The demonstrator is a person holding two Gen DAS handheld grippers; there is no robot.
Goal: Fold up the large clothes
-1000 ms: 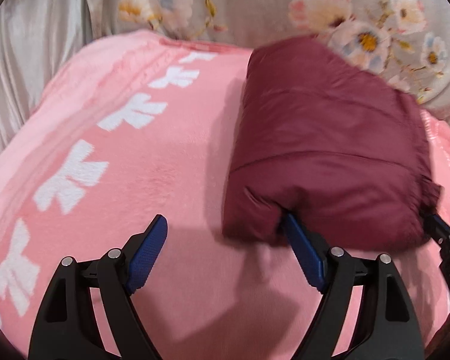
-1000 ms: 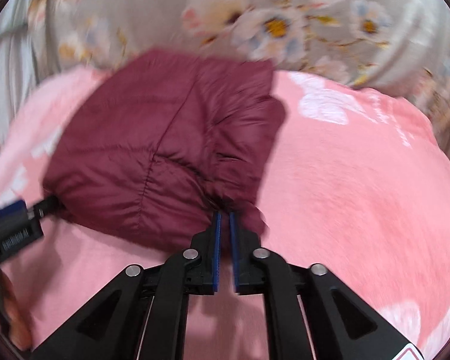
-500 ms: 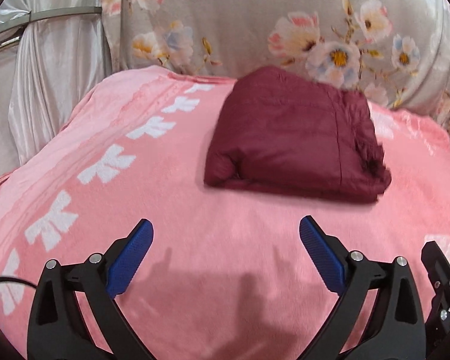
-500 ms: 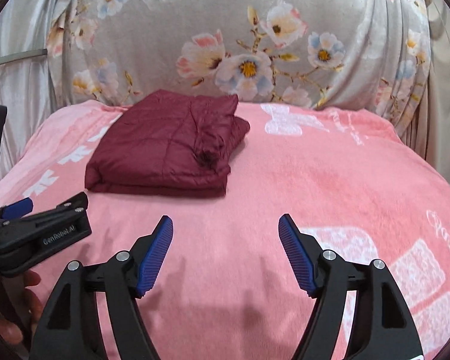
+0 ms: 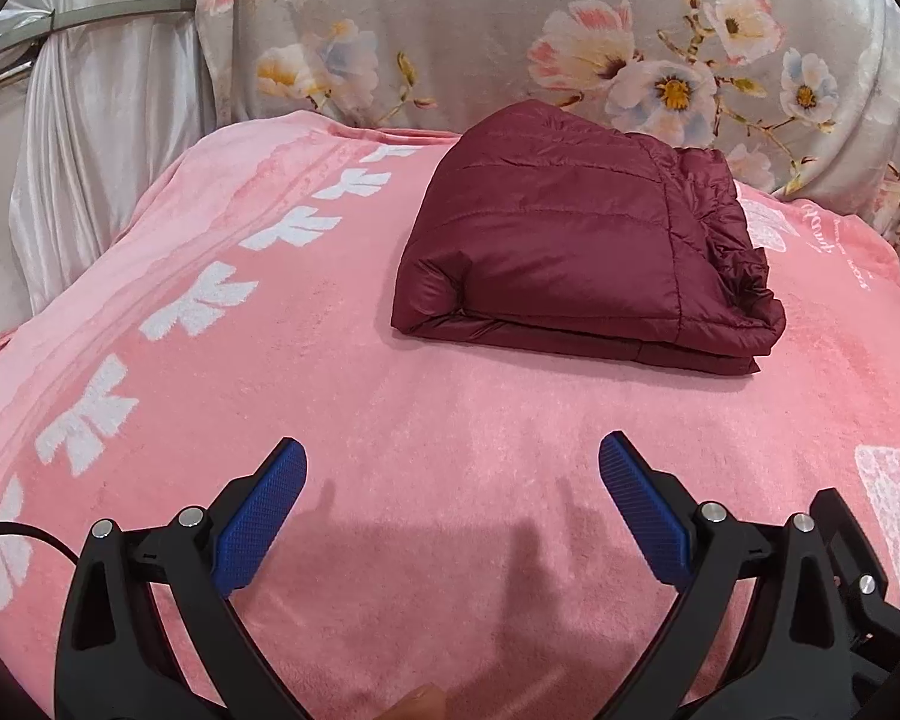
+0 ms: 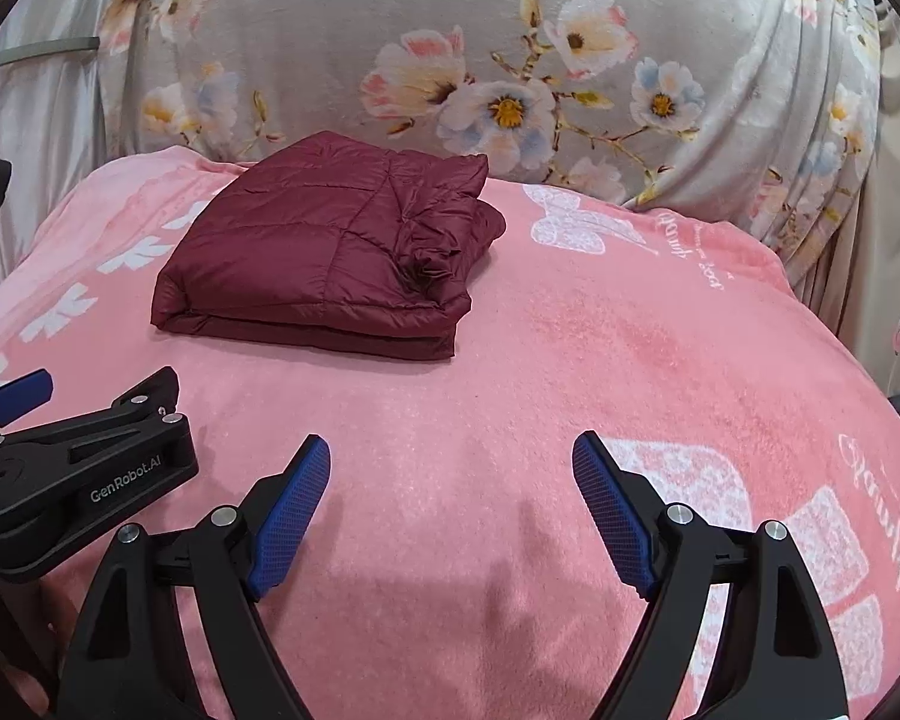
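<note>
A maroon quilted jacket [image 5: 576, 240] lies folded into a compact rectangle on the pink blanket [image 5: 390, 420], toward the far side; it also shows in the right wrist view [image 6: 324, 252]. My left gripper [image 5: 453, 468] is open and empty, well back from the jacket's near edge. My right gripper [image 6: 450, 462] is open and empty too, back from the jacket and to its right. The left gripper's body [image 6: 78, 480] shows at the left of the right wrist view.
The pink blanket has white bow patterns [image 5: 198, 306] along its left side and white prints [image 6: 690, 492] on the right. A floral grey cloth [image 5: 630, 48] hangs behind the bed. A pale curtain [image 5: 90, 150] hangs at the left.
Both grippers have let go of the jacket and pulled back toward the near side. The right gripper went from shut to open. The jacket now lies flat and still.
</note>
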